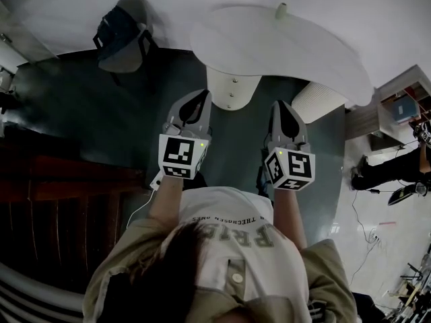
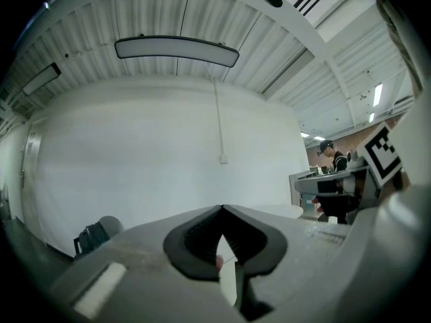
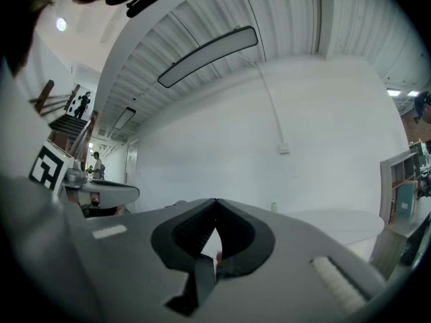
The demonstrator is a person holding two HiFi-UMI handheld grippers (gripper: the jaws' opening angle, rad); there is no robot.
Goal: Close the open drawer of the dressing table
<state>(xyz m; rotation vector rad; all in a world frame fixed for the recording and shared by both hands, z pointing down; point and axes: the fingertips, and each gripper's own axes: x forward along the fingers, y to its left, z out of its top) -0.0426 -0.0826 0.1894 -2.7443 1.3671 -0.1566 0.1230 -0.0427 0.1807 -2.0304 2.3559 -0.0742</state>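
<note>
Head view: left gripper [image 1: 199, 97] and right gripper [image 1: 281, 108] are facing the dressing table [image 1: 296, 49], jaws together and empty, suiting pushing. No open drawer is showing.

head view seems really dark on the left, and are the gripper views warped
Head view: yes, the wooden furniture at left sinks into shadow while the white table is bright. Left gripper view: fisheye bows the ceiling light, corners black. Right gripper view: same bowing, black corners.
</note>
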